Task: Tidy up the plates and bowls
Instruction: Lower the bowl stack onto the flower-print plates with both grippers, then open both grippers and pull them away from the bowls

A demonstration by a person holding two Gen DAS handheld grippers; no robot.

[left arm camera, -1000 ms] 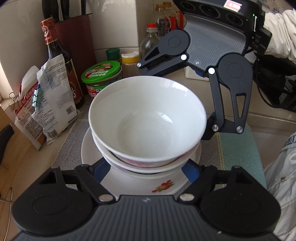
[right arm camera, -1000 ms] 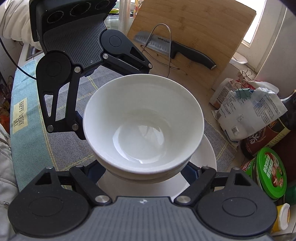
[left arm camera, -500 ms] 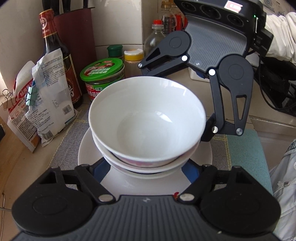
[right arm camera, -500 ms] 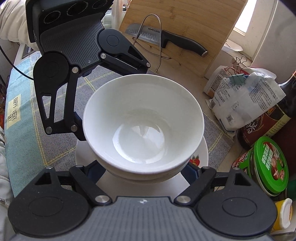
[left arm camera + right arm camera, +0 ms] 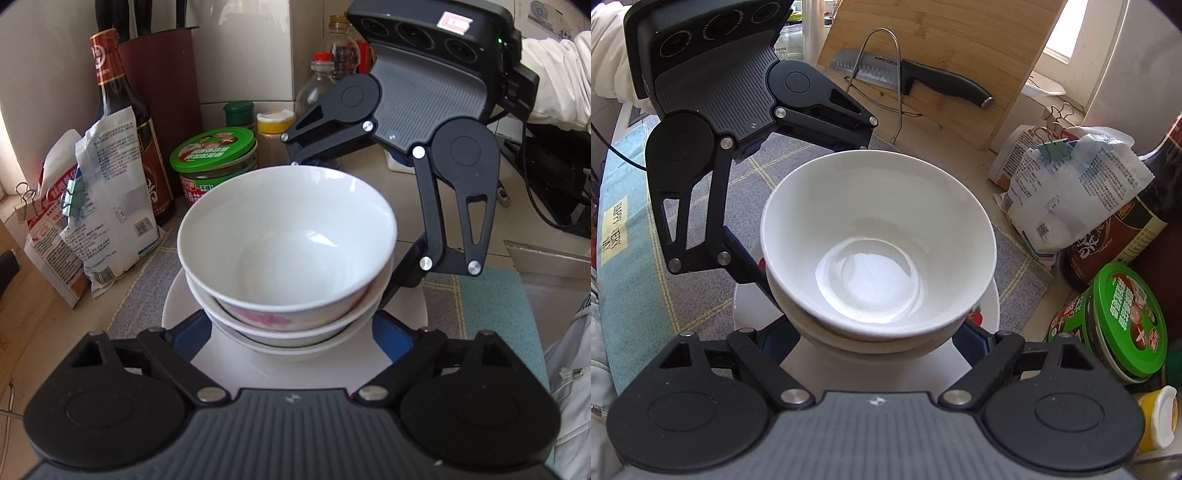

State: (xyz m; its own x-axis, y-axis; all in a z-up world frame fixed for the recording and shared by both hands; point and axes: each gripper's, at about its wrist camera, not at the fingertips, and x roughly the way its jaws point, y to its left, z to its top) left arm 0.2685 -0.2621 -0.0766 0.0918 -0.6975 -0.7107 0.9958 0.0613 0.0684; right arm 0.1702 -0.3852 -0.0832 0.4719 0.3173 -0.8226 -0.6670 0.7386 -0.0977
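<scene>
A stack of white bowls (image 5: 288, 240) (image 5: 879, 236), the top one with a pink flower on its outside, stands on a white plate (image 5: 175, 306) (image 5: 748, 310) on a checked mat. My left gripper (image 5: 291, 339) straddles the bottom of the stack from the near side of its view. Its jaws are opening and the blue pads stand just off the lowest bowl. My right gripper (image 5: 875, 343) straddles the stack from the opposite side, its jaws opening too and its pads clear of the bowls. In the left wrist view the right gripper's fingers (image 5: 439, 236) reach down around the far side.
Left of the stack stand a soy sauce bottle (image 5: 122, 122), clipped bags (image 5: 99, 206), a green-lidded jar (image 5: 214, 155) and small bottles by the wall. A cutting board (image 5: 960, 44) with a knife (image 5: 923, 81) leans behind. The mat (image 5: 639, 221) runs to the counter edge. A white sleeve (image 5: 554, 81) holds the right gripper.
Both grippers' jaws have widened off the sides of the bowl stack. The stack stays on the plate and neither hand has shifted much.
</scene>
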